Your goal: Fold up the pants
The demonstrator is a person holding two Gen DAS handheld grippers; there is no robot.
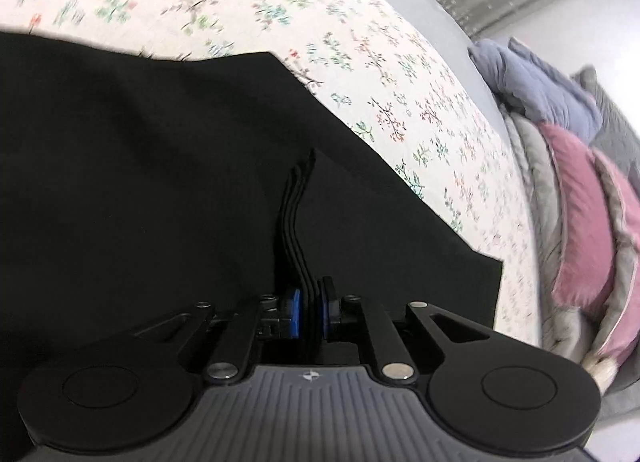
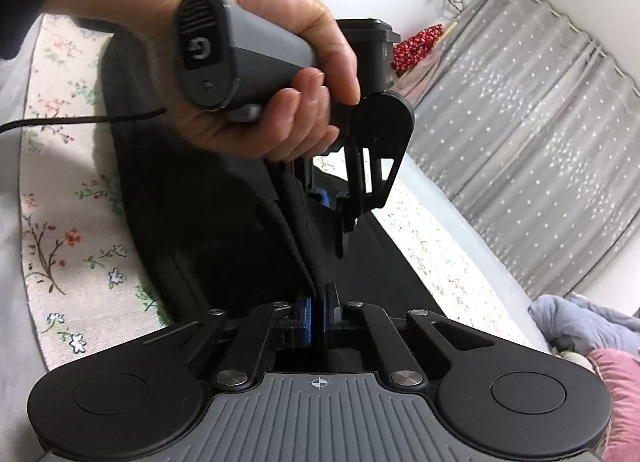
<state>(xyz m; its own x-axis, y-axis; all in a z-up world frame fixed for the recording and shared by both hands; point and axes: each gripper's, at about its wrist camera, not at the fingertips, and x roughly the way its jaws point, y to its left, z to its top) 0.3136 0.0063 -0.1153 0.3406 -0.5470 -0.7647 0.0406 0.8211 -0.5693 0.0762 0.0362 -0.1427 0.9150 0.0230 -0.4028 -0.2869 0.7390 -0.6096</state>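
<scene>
On the flowery bed sheet (image 1: pixel 400 73) lie the black pants (image 1: pixel 140 165) | grey curtain (image 2: pixel 532 165) behind, pink pillows (image 1: pixel 580 221) beside | left gripper (image 1: pixel 308 312) pinches stacked pants edges | right gripper (image 2: pixel 318 316) pinches a fold | only right view shows the hand (image 2: pixel 256 73) holding the left gripper.

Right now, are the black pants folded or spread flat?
Folded, partly: several stacked layers of the pants show at the edge pinched by the left gripper; right gripper clamps another edge.
</scene>
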